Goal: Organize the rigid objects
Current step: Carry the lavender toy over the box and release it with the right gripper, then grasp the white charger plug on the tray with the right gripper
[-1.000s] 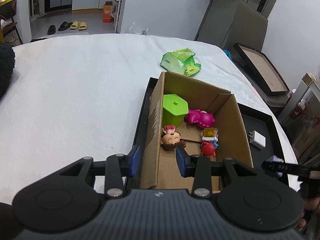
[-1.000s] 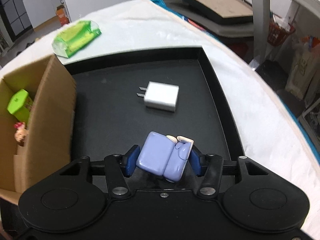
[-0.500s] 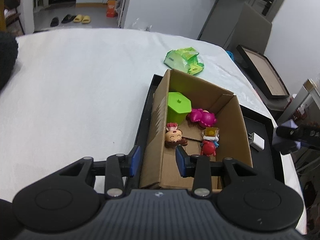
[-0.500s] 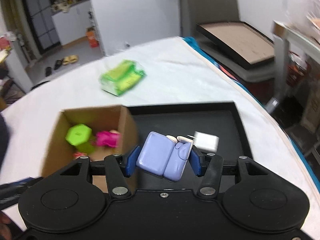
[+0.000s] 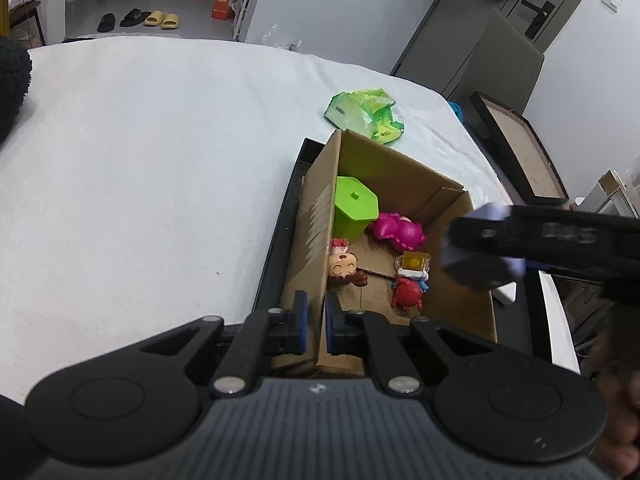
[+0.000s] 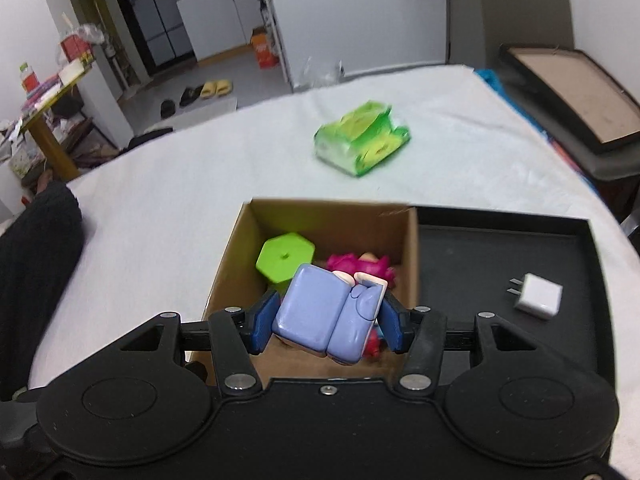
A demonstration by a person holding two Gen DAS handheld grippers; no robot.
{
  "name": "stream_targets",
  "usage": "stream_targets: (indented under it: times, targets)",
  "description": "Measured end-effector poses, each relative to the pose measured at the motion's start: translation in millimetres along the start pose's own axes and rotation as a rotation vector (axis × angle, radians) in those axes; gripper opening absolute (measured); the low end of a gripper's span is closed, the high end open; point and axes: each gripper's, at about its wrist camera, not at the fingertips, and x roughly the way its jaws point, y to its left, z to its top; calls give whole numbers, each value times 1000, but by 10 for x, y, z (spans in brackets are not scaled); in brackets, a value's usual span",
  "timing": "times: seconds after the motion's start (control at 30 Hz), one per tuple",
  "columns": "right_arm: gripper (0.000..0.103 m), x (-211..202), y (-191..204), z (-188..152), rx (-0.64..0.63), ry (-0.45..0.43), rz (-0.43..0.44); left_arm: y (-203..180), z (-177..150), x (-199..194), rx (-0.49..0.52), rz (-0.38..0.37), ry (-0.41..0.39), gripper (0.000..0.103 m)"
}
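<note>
The right claw (image 6: pixel 328 322) was clamped on a lilac block toy (image 6: pixel 326 316), holding it above the open cardboard box (image 6: pixel 410 248), apparently so it could be dropped in beside the green pot (image 6: pixel 284 260) and pink toy (image 6: pixel 352 266). The left claw (image 5: pixel 314 322) was pinched together on the box's near wall, probably to steady it on the black tray (image 6: pixel 500 256), where a white charger (image 6: pixel 538 296) lay unsorted.

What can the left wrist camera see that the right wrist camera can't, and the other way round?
Only the left view shows the left gripper clamped on the box wall, plus a crab and a doll. Only the right view clearly shows the right gripper gripping a blue toy. Both show the box, green block, pink toy, packet, charger.
</note>
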Motion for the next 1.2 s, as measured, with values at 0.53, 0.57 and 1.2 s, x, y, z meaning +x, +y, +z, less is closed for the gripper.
stream_targets:
  times: [0.53, 0.57, 1.2]
  targets:
    - [55, -210, -186, 35, -2, -106, -11, -35, -10, -70, 18, 2, -28, 4]
    - [56, -245, -268, 10, 6, -115, -19, -42, -12, -76, 20, 1, -29, 4]
    - [70, -11, -1497, -506, 195, -88, -191, -197, -40, -152, 87, 66, -89, 8]
